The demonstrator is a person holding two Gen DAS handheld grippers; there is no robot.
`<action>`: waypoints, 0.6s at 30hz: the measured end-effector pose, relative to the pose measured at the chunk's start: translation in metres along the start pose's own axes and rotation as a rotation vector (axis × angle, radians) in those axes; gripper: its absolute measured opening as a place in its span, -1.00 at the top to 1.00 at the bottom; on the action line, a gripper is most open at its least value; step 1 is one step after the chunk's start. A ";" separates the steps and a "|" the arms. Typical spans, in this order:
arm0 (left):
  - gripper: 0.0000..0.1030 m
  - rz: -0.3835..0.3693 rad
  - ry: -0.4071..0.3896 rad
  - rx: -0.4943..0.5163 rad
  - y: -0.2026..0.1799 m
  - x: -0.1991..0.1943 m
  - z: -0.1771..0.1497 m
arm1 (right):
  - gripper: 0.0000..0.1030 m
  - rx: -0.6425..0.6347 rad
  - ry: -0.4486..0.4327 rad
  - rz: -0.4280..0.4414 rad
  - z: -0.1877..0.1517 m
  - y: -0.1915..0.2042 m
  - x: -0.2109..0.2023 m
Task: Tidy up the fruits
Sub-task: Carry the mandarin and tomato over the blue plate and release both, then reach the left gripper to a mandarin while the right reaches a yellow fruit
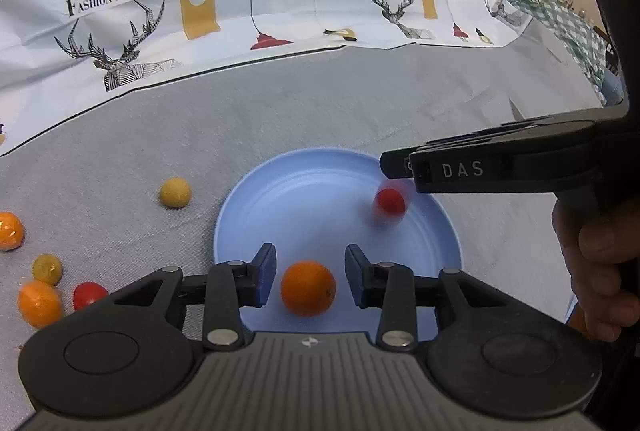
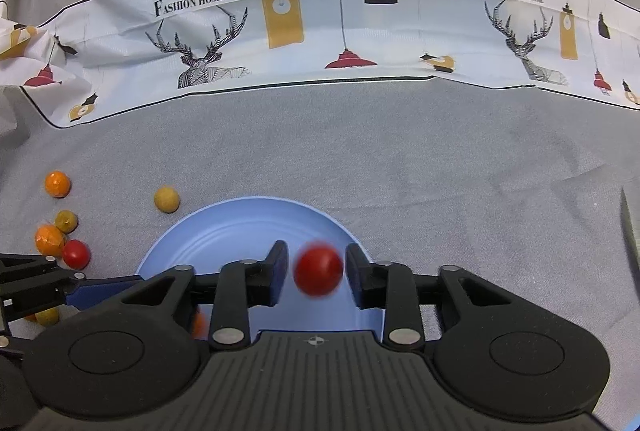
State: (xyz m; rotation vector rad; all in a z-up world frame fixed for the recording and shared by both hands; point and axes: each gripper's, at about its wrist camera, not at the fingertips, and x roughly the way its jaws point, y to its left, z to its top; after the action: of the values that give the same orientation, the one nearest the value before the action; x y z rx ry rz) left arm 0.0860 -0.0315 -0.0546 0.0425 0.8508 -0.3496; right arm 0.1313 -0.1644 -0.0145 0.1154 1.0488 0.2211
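Observation:
A light blue plate [image 1: 312,191] lies on the grey cloth; it also shows in the right wrist view [image 2: 224,235]. My left gripper [image 1: 310,277] is open above the plate's near side, with an orange [image 1: 308,287] between its fingers, untouched on either side. My right gripper [image 2: 316,269] is open over the plate. A blurred red fruit [image 2: 319,271] is between its fingers, free of both pads; in the left wrist view the red fruit [image 1: 390,202] is below the right gripper's tip [image 1: 400,167], over the plate.
Loose fruits lie left of the plate: a yellow one [image 1: 175,192], two oranges [image 1: 10,231] [image 1: 39,303], a greenish one [image 1: 47,268] and a red one [image 1: 89,294]. A printed white cloth band [image 1: 280,11] runs across the back.

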 end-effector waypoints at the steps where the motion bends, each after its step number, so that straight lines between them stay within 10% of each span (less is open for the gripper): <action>1: 0.09 0.001 -0.002 -0.004 0.001 -0.001 0.000 | 0.06 0.004 -0.003 -0.005 0.000 0.000 0.000; 14: 0.09 0.110 -0.161 -0.108 0.031 -0.045 0.000 | -0.05 0.106 -0.100 -0.052 0.008 -0.002 -0.017; 18: 0.09 0.174 -0.272 -0.152 0.063 -0.086 0.004 | 0.18 0.125 -0.167 -0.008 0.014 0.008 -0.026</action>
State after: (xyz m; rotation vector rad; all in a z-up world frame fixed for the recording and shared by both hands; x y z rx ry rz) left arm 0.0569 0.0517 0.0050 -0.0711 0.5969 -0.1226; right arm 0.1302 -0.1624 0.0164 0.2387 0.8967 0.1355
